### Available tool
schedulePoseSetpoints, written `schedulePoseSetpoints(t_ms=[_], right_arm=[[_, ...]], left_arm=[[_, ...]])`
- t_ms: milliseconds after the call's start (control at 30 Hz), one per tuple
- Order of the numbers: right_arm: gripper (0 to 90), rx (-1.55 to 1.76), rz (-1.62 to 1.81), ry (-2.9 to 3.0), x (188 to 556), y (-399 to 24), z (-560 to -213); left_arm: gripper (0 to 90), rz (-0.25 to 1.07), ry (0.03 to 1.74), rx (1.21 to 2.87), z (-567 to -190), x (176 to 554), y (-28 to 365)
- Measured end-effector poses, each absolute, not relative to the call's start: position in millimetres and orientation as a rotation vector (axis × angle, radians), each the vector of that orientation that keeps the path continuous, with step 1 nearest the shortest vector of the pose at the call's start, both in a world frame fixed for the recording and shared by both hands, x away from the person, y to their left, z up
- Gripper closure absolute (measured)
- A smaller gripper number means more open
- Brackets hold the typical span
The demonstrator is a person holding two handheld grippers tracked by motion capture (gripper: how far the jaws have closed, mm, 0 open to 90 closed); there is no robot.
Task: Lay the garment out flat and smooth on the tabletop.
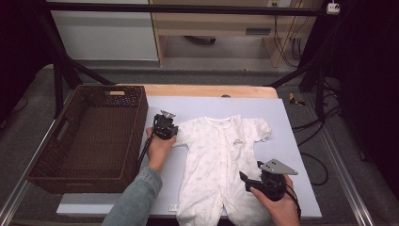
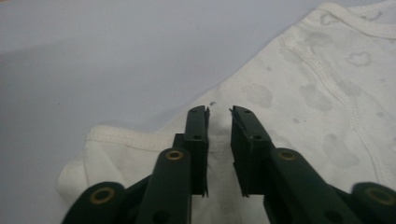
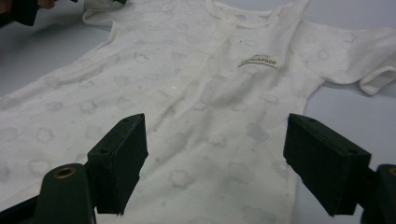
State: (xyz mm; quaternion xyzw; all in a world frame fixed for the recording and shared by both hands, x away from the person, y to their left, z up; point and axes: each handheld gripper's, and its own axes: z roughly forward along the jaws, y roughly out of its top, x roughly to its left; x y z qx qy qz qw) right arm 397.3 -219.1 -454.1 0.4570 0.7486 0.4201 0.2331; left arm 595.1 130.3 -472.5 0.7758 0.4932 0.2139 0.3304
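Note:
A white baby romper (image 1: 221, 155) with a faint cloud print lies spread face up on a pale blue mat (image 1: 291, 141). My left gripper (image 1: 174, 136) is down on the garment's left short sleeve (image 2: 116, 149). In the left gripper view its jaws (image 2: 219, 116) stand close together with a pinch of the sleeve's fabric between the pads. My right gripper (image 1: 249, 172) hovers by the romper's lower right side. Its jaws (image 3: 215, 126) are wide apart over the cloth (image 3: 201, 93), touching nothing. A small label (image 3: 259, 62) sits on the chest.
A dark brown wicker basket (image 1: 47, 155) stands at the left, its right wall next to the left hand. The mat covers a wooden table (image 1: 211, 90). Black frame legs and cables lie beyond the table's far and right edges.

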Motion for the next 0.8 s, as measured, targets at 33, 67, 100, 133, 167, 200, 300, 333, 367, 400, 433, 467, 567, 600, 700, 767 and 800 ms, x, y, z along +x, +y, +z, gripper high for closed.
schedulePoseSetpoints(t_ms=[33, 67, 100, 133, 167, 200, 300, 333, 367, 400, 433, 467, 567, 600, 700, 767, 800], right_arm=[[22.4, 1.255, 1.153, 2.056, 397, -219, -454], [22.4, 1.256, 1.154, 2.054, 397, -219, -454], [22.4, 1.256, 1.153, 2.056, 397, -219, -454], [22.4, 1.256, 1.153, 2.056, 397, -219, -454], [22.5, 1.256, 1.155, 2.054, 397, -219, -454], [22.5, 1.258, 1.156, 2.053, 397, -219, -454], [22.5, 1.256, 1.154, 2.053, 397, -219, -454], [22.5, 1.257, 1.153, 2.052, 397, -219, -454], [22.5, 1.258, 1.154, 2.052, 397, -219, -454], [22.5, 1.260, 1.156, 2.048, 397, -219, -454], [22.5, 1.259, 1.155, 2.050, 397, -219, -454], [22.5, 1.259, 1.155, 2.047, 397, -219, -454], [22.5, 1.260, 1.156, 2.045, 397, -219, -454], [22.5, 1.263, 1.156, 2.046, 397, -219, -454], [22.5, 1.261, 1.157, 2.049, 397, -219, -454], [22.5, 1.258, 1.156, 2.051, 397, -218, -454], [22.5, 1.258, 1.155, 2.050, 397, -218, -454]], left_arm=[[80.8, 0.557, 1.291, 2.029, -472, 595, 131], [83.3, 0.555, 1.292, 2.027, -471, 594, 131], [85.8, 0.551, 1.294, 2.026, -470, 594, 132], [88.8, 0.544, 1.293, 2.026, -468, 593, 133], [89.8, 0.546, 1.290, 2.031, -467, 593, 133], [90.0, 0.549, 1.288, 2.034, -466, 592, 133], [90.0, 0.555, 1.283, 2.029, -462, 589, 133], [90.0, 0.556, 1.279, 2.027, -461, 588, 134], [90.0, 0.560, 1.275, 2.027, -459, 587, 134], [90.0, 0.560, 1.275, 2.027, -459, 587, 134], [90.0, 0.565, 1.272, 2.011, -456, 584, 135], [90.0, 0.569, 1.268, 2.008, -454, 583, 136], [90.0, 0.590, 1.267, 1.993, -449, 576, 139], [90.0, 0.594, 1.268, 1.986, -448, 573, 141], [90.0, 0.602, 1.277, 1.960, -446, 564, 146], [90.0, 0.623, 1.278, 1.955, -445, 558, 150], [90.0, 0.632, 1.279, 1.955, -445, 556, 152]])
